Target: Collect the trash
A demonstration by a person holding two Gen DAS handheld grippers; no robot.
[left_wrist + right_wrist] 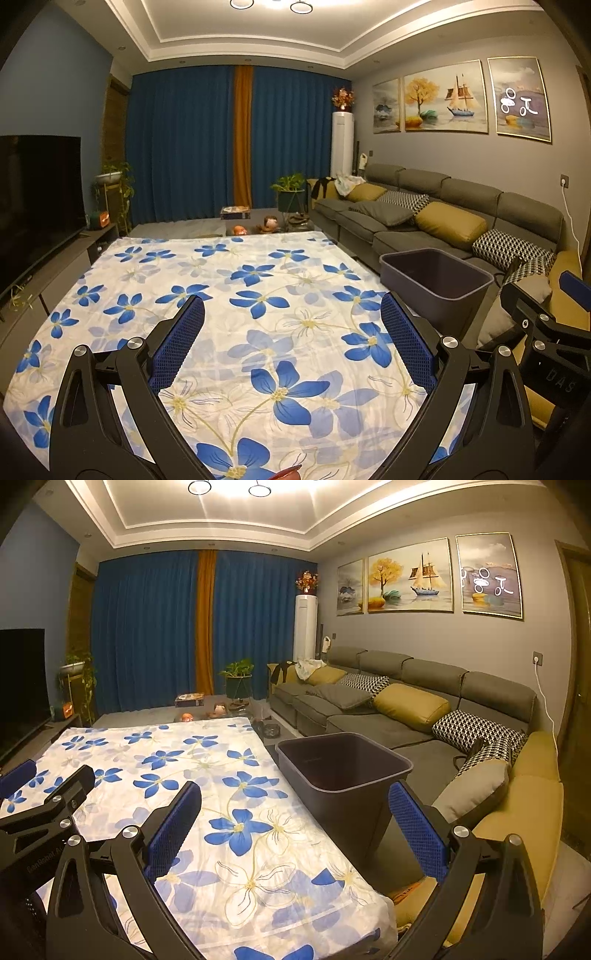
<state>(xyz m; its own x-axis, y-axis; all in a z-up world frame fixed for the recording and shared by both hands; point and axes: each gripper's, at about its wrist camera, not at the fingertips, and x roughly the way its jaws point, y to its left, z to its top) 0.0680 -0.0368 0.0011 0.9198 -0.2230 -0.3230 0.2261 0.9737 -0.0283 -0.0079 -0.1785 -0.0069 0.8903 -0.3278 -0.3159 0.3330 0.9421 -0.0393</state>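
Note:
A dark grey rectangular bin [436,280] stands on the floor beside the table's right edge; it also shows in the right wrist view [343,764], and what I see of its inside holds nothing. My left gripper [291,306] is open and empty above the white cloth with blue flowers [229,280]. My right gripper [295,794] is open and empty over the cloth's right edge, close to the bin. The right gripper's body shows at the far right of the left wrist view [546,332]. A small reddish object [290,472] peeks in at the bottom edge; I cannot tell what it is.
A grey sofa [406,716] with yellow and patterned cushions runs along the right wall behind the bin. A TV [37,199] on a low stand is at the left. Potted plants [290,192], small items on the floor [255,225] and blue curtains lie beyond the table.

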